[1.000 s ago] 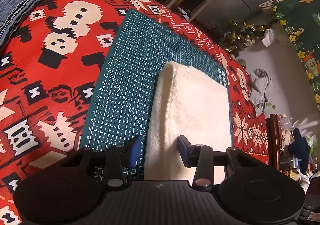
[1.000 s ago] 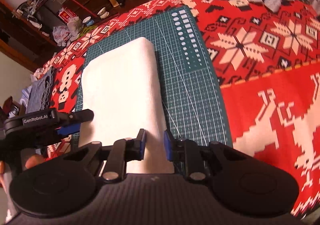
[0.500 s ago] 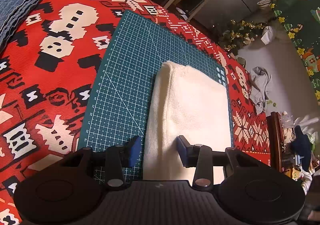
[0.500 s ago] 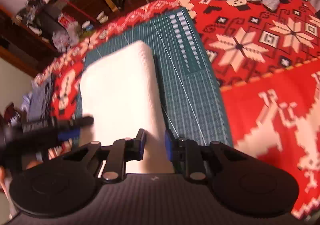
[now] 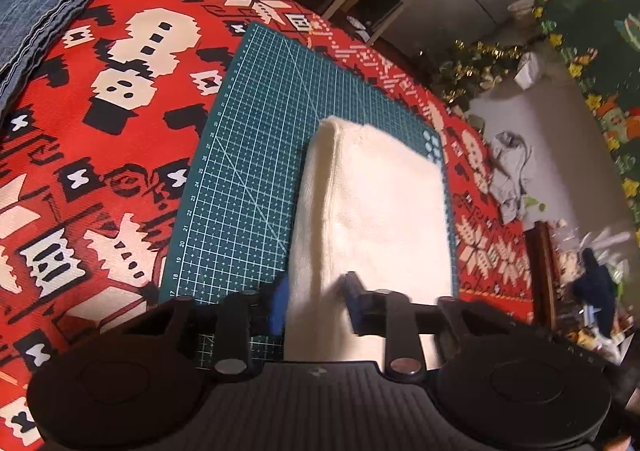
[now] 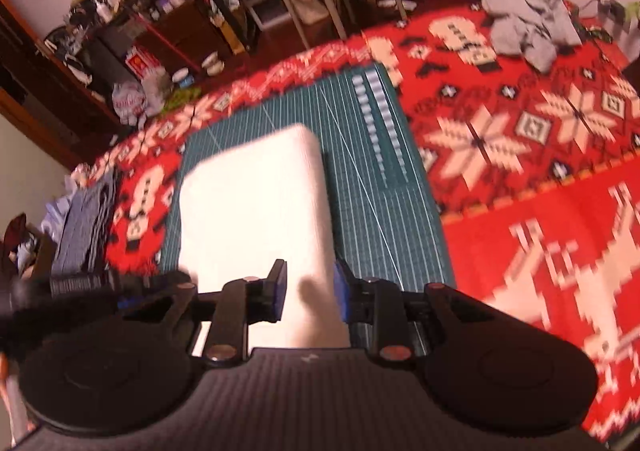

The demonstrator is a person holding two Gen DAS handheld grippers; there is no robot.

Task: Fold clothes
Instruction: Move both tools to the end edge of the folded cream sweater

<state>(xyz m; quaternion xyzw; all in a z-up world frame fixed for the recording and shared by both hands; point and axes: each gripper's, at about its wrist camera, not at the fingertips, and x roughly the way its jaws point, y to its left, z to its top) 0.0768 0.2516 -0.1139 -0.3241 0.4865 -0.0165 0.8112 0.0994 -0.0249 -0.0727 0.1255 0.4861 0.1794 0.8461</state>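
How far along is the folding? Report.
Done: towel lies folded into a neat rectangle on the mat. In hand: left gripper jaws have just been closing over its near corner, right gripper jaws opening, towel between both. Remaining, likely: crumpled grey garment.

Bare cutting mat point(image 5: 248, 155) lay open left of the folded white towel point(image 5: 376, 207), and again on its right side in the right wrist view. Folded denim point(image 5: 36, 7) occupied the cloth's far left; a grey garment point(image 6: 524, 23) cluttered the far right corner.
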